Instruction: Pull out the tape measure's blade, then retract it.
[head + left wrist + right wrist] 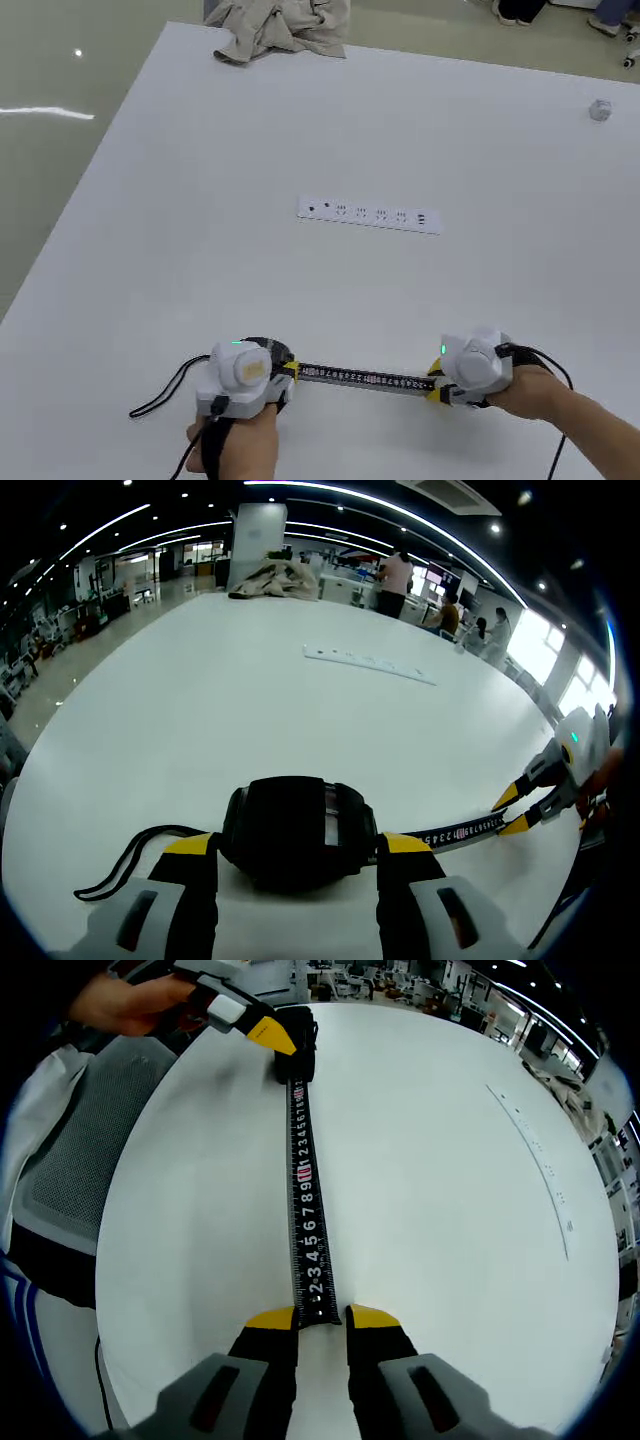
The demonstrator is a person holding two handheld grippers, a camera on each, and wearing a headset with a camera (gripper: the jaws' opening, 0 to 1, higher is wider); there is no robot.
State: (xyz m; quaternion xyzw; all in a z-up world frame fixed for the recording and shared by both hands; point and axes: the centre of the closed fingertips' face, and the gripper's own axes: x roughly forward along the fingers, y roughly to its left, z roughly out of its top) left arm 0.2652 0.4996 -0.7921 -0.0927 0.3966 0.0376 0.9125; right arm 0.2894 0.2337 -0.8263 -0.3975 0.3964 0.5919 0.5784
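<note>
A black tape measure case (298,832) sits between the yellow-tipped jaws of my left gripper (283,372), which is shut on it; a black wrist cord (130,860) trails off to its left. The dark blade (362,379) with white numbers is drawn out flat along the white table, running from the case (296,1050) to my right gripper (321,1316). That gripper is shut on the blade's end (317,1305), near the table's front edge in the head view (438,384).
A white power strip (368,215) lies mid-table, well beyond the blade. A crumpled beige cloth (275,28) sits at the far edge, and a small grey ball (599,110) lies far right. People stand in the room behind the table.
</note>
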